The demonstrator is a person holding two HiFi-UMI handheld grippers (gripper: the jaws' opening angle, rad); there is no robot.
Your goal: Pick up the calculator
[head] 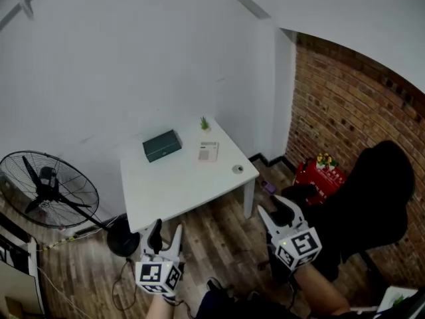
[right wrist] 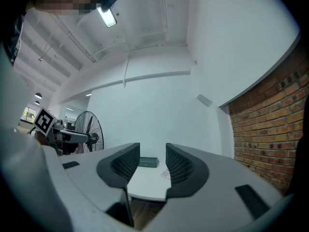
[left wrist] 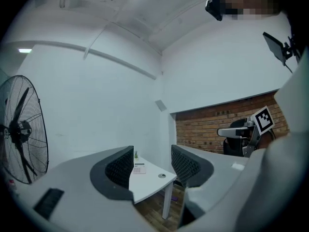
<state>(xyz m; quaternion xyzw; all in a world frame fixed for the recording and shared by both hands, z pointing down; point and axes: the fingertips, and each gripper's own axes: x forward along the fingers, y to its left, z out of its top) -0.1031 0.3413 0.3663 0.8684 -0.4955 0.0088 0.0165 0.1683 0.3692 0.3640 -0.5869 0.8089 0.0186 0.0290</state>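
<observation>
White square table (head: 179,185), flat pale calculator (head: 208,151)

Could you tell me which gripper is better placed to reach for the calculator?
Left, narrowly: the calculator shows between the left gripper's open jaws, whereas the right gripper frames the green box. Both hang short of the table.

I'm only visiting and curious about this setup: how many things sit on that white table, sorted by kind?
Dark green box: 1
Small potted plant: 1
Calculator: 1
Small round grey object: 1
Total on the white table: 4
</observation>
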